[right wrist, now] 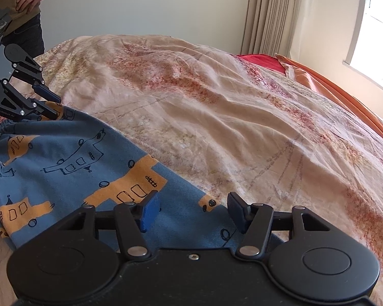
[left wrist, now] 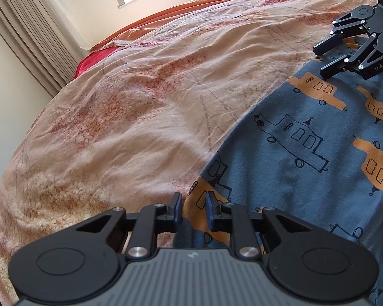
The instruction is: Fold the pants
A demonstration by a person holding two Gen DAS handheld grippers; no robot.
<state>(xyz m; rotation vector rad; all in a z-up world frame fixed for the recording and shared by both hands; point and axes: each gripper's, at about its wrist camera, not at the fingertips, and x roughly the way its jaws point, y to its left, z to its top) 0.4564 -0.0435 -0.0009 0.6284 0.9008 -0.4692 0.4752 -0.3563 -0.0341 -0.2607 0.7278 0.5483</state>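
Pants: soft blue knit w/ orange and outlined bus/plane doodles, lying flat on the bed, gathered elastic waistband at one end. Left gripper is low over the waist-end edge, blue pads parted by a narrow gap, nothing pinched. Right gripper sits over the other end's edge, jaws spread wide, empty. Underneath, a wrinkled peach bedspread w/ rusty mottled print; orange sheet and red pillow by the pleated beige curtain.

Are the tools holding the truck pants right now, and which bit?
Neither grips yet. The left tool is open over one edge of the pants, and the right tool gapes wide over the opposite edge.
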